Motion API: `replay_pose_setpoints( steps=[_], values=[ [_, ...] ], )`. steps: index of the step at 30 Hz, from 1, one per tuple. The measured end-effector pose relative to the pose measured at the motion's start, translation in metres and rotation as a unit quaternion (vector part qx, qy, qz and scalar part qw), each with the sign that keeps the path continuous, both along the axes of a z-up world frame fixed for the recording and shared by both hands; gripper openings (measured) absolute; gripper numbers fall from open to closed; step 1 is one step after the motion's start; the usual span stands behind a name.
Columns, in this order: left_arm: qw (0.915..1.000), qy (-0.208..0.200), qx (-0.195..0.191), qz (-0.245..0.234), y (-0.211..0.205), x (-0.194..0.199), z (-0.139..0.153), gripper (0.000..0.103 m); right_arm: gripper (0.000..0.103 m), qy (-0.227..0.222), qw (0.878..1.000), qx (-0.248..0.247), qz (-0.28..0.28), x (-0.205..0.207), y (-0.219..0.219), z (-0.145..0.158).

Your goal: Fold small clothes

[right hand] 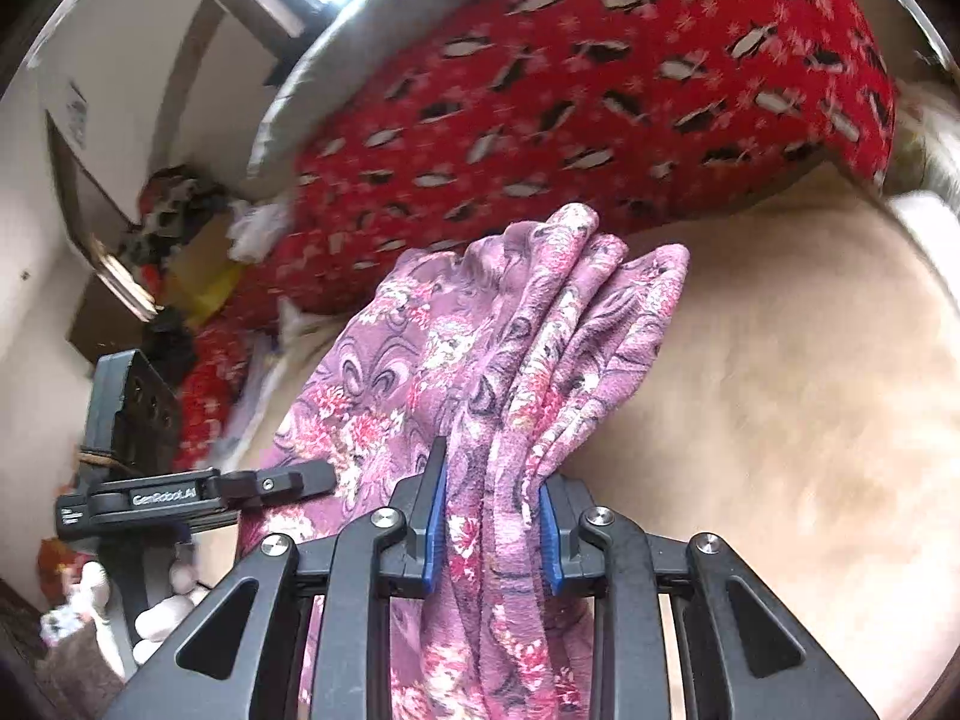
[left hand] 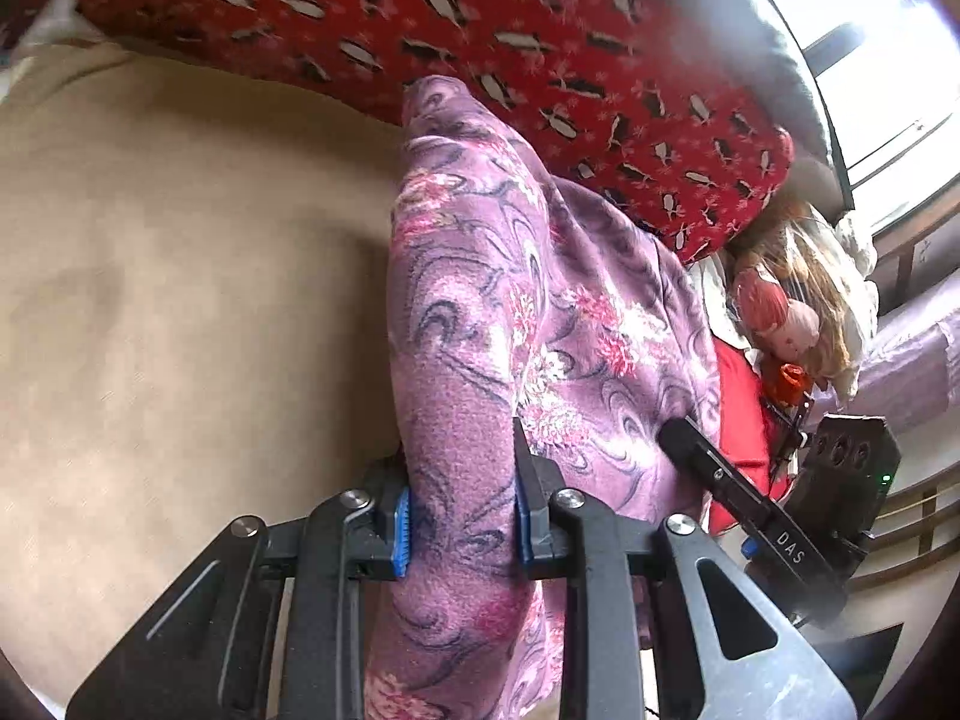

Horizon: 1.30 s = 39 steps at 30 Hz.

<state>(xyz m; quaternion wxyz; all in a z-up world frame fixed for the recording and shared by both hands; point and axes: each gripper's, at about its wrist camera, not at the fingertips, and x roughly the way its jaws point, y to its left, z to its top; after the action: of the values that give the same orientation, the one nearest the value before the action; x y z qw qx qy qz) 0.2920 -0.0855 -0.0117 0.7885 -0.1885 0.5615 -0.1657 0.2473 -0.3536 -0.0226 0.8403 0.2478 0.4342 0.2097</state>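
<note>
A purple fleece garment (left hand: pixel 480 312) with pink flowers and dark swirls hangs bunched between both grippers above a beige bed sheet (left hand: pixel 180 312). My left gripper (left hand: pixel 463 516) is shut on one bunched edge of it. My right gripper (right hand: pixel 493 534) is shut on another bunched edge of the garment (right hand: pixel 510 348), which folds in pleats ahead of the fingers. The right gripper also shows at the right of the left wrist view (left hand: pixel 708 462). The left gripper shows at the left of the right wrist view (right hand: pixel 288 483).
A red blanket (left hand: pixel 480 30) with black and white penguins lies along the far side, also in the right wrist view (right hand: pixel 600 108). A doll (left hand: pixel 780 312) with long hair lies to the right. Clutter and a box (right hand: pixel 180 240) sit at the left.
</note>
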Motion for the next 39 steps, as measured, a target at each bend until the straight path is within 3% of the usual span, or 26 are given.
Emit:
replay_pose_setpoints(
  steps=[4,6,8,9,11,14,16,18,22,23,24,25,28,30,32,34,36,38,39],
  values=[
    [0.9999,0.012,0.006,0.011,0.025,-0.037,-0.012,0.024,0.025,0.011,0.999,0.034,0.008,-0.037,0.024,-0.008],
    [0.9989,0.038,0.02,0.021,0.031,-0.05,-0.038,0.025,0.026,0.03,0.999,0.04,0.003,-0.049,0.03,-0.025],
    [0.9947,0.089,0.038,0.035,0.039,-0.058,-0.073,0.029,0.027,0.078,0.997,0.028,-0.001,-0.06,0.038,-0.055],
    [0.994,0.098,0.026,0.041,0.045,-0.061,-0.081,0.036,0.03,0.106,0.994,0.012,0.0,-0.063,0.043,-0.069],
    [0.9928,0.106,-0.016,0.055,0.06,-0.066,-0.081,0.038,0.034,0.127,0.992,0.009,-0.005,-0.072,0.04,-0.081],
    [0.9927,0.083,-0.051,0.071,0.076,-0.065,-0.062,0.036,0.037,0.107,0.993,0.018,-0.04,-0.077,0.021,-0.058],
    [0.9945,0.049,-0.052,0.077,0.075,-0.057,-0.043,0.036,0.038,0.057,0.996,0.026,-0.067,-0.072,0.009,-0.035],
    [0.9968,0.024,-0.04,0.065,0.062,-0.046,-0.031,0.037,0.04,0.036,0.997,0.042,-0.061,-0.057,0.01,-0.029],
    [0.9996,-0.002,0.013,0.024,0.025,-0.015,-0.027,0.037,0.041,0.085,0.996,-0.017,-0.036,-0.012,0.038,-0.058],
    [0.9994,-0.007,0.03,0.018,0.018,-0.009,-0.029,0.037,0.036,0.101,0.994,-0.018,-0.036,-0.001,0.042,-0.067],
    [0.9988,-0.012,0.046,0.014,0.011,0.0,-0.034,0.039,0.014,0.101,0.994,-0.007,-0.037,0.003,0.042,-0.071],
    [0.9982,-0.013,0.057,0.013,0.007,0.007,-0.038,0.043,0.005,0.08,0.996,0.018,-0.035,0.007,0.041,-0.069],
    [0.9968,-0.005,0.079,0.012,0.004,0.018,-0.066,0.043,0.005,0.044,0.998,0.008,-0.043,0.007,0.035,-0.071],
    [0.9935,-0.027,0.11,-0.005,-0.006,0.021,-0.064,0.043,0.002,0.086,0.996,-0.005,-0.04,0.011,0.032,-0.1],
    [0.9911,-0.023,0.128,-0.026,-0.01,0.021,-0.054,0.043,0.003,0.082,0.995,0.022,-0.042,0.011,0.027,-0.102],
    [0.9928,-0.021,0.116,-0.022,0.003,0.01,-0.04,0.043,0.013,0.075,0.996,0.007,-0.053,0.008,0.026,-0.085],
    [0.9943,-0.031,0.101,-0.016,0.014,-0.008,-0.028,0.044,0.015,0.044,0.998,-0.01,-0.051,-0.008,0.026,-0.057],
    [0.9939,-0.032,0.105,-0.008,0.022,-0.032,-0.029,0.054,0.018,0.004,1.0,0.012,-0.018,-0.026,0.029,-0.035],
    [0.9938,-0.028,0.108,-0.004,0.022,-0.038,-0.035,0.06,0.026,-0.01,1.0,0.007,-0.008,-0.034,0.033,-0.029]
  ],
)
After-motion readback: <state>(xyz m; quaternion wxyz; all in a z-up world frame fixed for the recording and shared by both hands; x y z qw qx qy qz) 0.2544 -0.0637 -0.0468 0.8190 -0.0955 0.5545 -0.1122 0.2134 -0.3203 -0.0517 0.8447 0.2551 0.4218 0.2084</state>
